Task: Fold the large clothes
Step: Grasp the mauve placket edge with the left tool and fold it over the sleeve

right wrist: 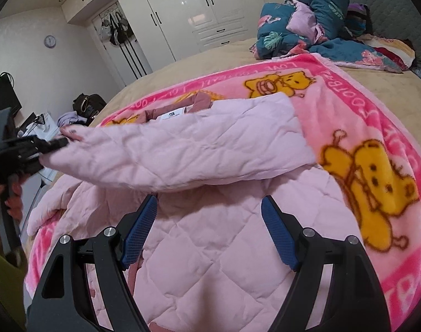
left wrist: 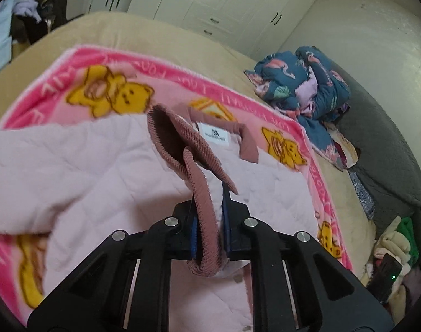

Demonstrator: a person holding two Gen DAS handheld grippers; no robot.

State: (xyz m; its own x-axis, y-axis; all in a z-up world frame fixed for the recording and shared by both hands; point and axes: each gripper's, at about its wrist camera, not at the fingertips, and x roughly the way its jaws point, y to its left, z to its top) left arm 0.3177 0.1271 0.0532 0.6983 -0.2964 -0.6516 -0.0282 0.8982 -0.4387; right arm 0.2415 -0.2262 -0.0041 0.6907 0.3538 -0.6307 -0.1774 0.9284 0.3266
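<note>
Two black fingers with blue pads belong to the left gripper (left wrist: 209, 221), and they are pinched tight on the ribbed dusty-pink edge of the pink jacket (left wrist: 72, 166). That edge is lifted up off the blanket (left wrist: 105, 63). Near the right gripper (right wrist: 209, 229) lies more of the jacket, soft and quilted. Its jaws stand wide apart over the cloth and hold nothing. The jacket is spread on a pink blanket with yellow bears, and the blanket lies on a tan bed (right wrist: 210, 52). At the far right of the bed sits a blue bundle (right wrist: 307, 13) of bedding. White wardrobes (right wrist: 188, 8) stand far behind.
</note>
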